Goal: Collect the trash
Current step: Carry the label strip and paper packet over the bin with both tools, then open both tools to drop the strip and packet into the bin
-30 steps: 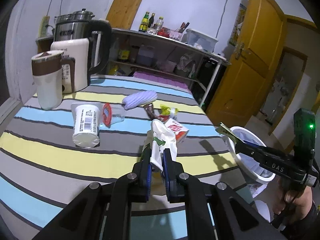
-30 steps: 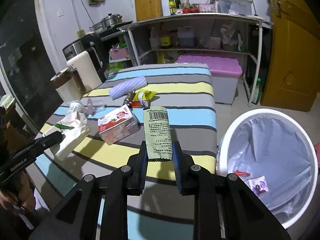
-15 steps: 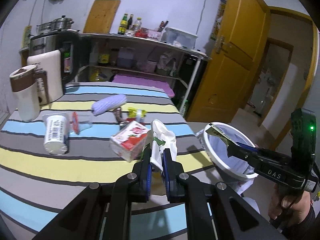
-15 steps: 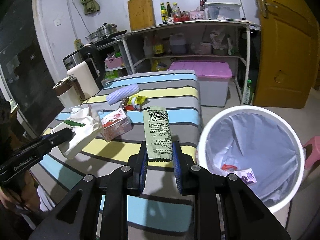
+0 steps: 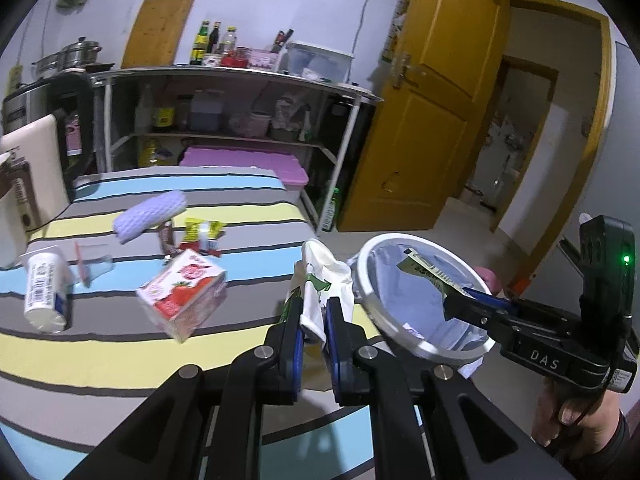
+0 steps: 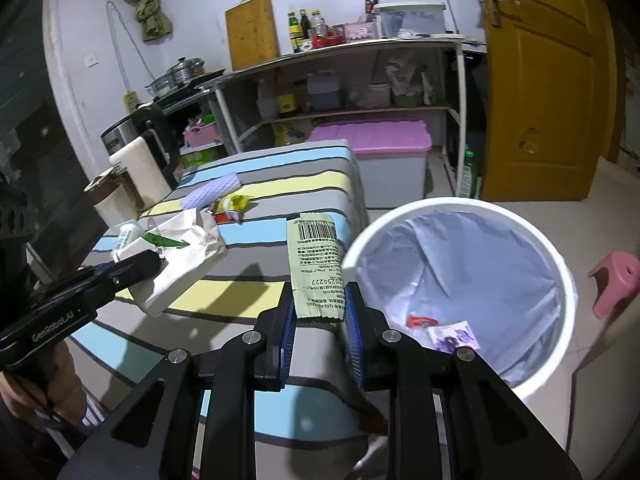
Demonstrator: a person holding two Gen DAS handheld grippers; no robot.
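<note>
Right wrist view: my right gripper [image 6: 318, 312] is clamping the lower edge of a flat green wrapper [image 6: 316, 264], which is standing up stiffly between the pads, barcode end away from me, just beside the rim of the white trash bin [image 6: 560, 264]. It looks feather-light and slick, so I am judging that an edge pinch is enough and that it will flutter on release. My left gripper [image 5: 314, 320] is squeezing a crumpled white paper bag [image 5: 324, 276] near its lower folds; it is soft and limp, drooping over the fingertips. Beyond it, a red carton [image 5: 182, 294], a yogurt cup [image 5: 42, 290] and small wrappers [image 5: 200, 232] are lying on the striped table [image 5: 100, 352]. The bin is holding scraps already.
</note>
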